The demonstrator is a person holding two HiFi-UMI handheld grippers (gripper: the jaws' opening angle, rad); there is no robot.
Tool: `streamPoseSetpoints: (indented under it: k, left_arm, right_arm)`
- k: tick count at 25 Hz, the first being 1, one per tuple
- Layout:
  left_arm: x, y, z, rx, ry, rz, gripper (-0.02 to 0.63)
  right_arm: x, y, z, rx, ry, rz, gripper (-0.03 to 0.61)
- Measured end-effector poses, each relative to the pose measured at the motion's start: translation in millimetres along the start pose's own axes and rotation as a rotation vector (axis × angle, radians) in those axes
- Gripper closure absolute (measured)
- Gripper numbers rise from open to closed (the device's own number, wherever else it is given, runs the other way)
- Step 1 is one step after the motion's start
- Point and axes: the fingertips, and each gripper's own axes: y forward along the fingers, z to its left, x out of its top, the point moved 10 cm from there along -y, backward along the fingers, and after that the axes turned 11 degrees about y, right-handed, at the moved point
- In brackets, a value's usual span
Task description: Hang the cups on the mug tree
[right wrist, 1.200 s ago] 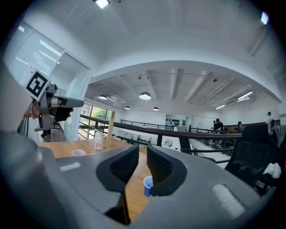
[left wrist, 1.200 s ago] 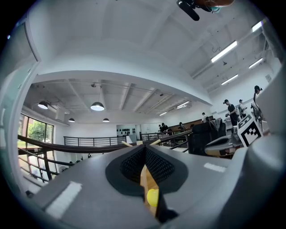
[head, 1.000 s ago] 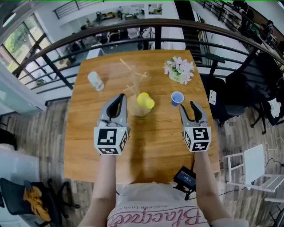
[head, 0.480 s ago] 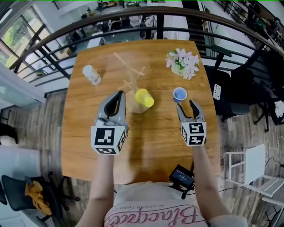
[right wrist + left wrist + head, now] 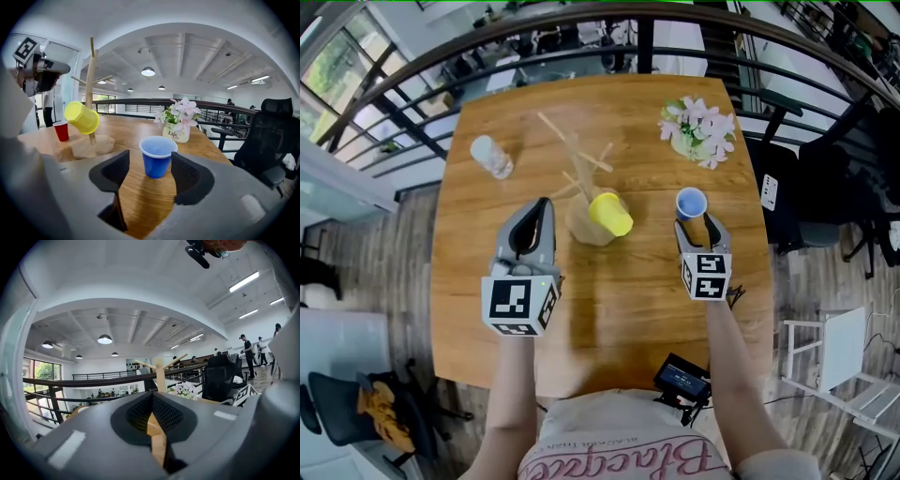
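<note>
1. In the head view we are seeing the whole table [image 5: 628, 309]. The tree [image 5: 581, 173] is standing near the middle, and the yellow cup [image 5: 609, 214] is hanging tilted on one of its low pegs. The blue cup [image 5: 691, 202] is standing upright to the right of the tree, well apart from it. The flowers [image 5: 701, 134] are sitting near the far right corner.
2. Only the right gripper view is showing us a red cup [image 5: 61, 130], upright on the table beyond the tree's base.
3. The left gripper view is pointing higher, so it is giving us just the tree's top and the flowers.
4. The left gripper [image 5: 530, 239] is hovering left of the tree with its jaws pressed together and empty.
5. The right gripper [image 5: 701, 228] is opening its jaws, already wide apart. The blue cup is standing right at their tips, and the pads are not touching it.
</note>
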Motion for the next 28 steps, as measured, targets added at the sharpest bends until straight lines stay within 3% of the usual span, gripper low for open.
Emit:
streamPoseSetpoints:
  k: [5,15,28]
  left_arm:
    - [-8,6,6,0.002,0.006,0.018,0.597]
    - [-16,8,12,0.017,0.010,0.040,0.598]
    - [-4,-4,9,0.016,0.004,0.001,0.597]
  right_arm:
    - [-9,23,-10,-0.056,0.040,0.015,0.281]
    - [-7,64,-16,-0.047,0.086,0.063,0.279]
    - [16,41,-4,-0.018,0.015,0.000,0.287]
